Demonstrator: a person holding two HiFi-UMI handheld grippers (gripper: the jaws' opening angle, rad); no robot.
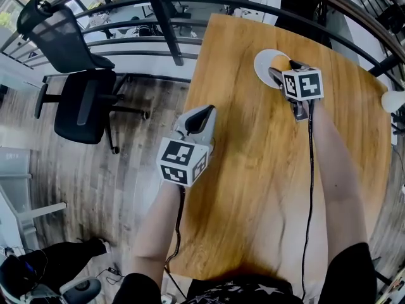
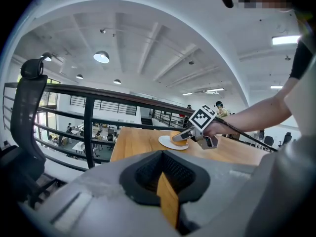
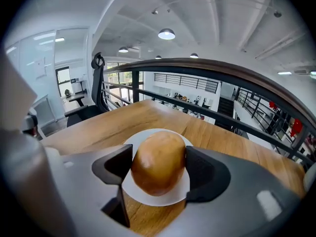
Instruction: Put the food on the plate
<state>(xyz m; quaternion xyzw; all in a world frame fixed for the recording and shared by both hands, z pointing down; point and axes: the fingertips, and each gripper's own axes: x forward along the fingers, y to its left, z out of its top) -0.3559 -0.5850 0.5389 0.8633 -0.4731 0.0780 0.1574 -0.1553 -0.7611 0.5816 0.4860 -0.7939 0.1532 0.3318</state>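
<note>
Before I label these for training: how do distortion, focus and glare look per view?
Head view: railing bows from wide-angle distortion, table sharp. Left gripper view: dark corners, mosaic patch top right. Right gripper view: bread roll sharp, ceiling lamp glares.

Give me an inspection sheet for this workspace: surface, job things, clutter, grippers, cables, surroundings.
Surface: wooden table.
Job's things: bread roll over the white plate, at the table's far end.
Clutter: nothing seen.
Grippers: right gripper has its pads against both sides of the roll; left gripper is shut and empty, by the table's left edge.
Cables: a black cable trails back from each gripper.
Surroundings: office chair, railing, wood floor.
</note>
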